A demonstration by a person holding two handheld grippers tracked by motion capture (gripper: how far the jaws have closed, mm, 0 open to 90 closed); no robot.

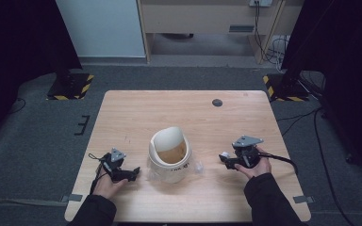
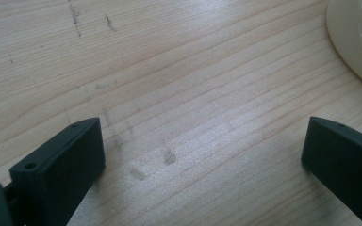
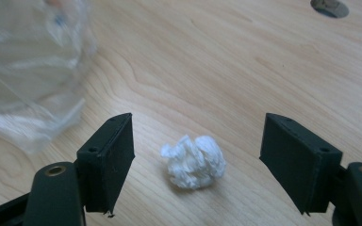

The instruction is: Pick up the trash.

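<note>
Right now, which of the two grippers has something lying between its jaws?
The right gripper: a crumpled white paper wad lies between its open jaws. The left gripper frames bare table.

A white bin point(image 1: 169, 153) with clear plastic liner point(image 1: 197, 166) spilling at its base stands mid-surface point(image 1: 136, 108), blocking the straight path between the left tool point(image 1: 133, 173) and right tool point(image 1: 222, 159). A crumpled paper ball point(image 3: 194, 161) lies between the right tool's spread jaws. Bare wood lies between the left tool's jaws, and the far half of the surface is open.
</note>
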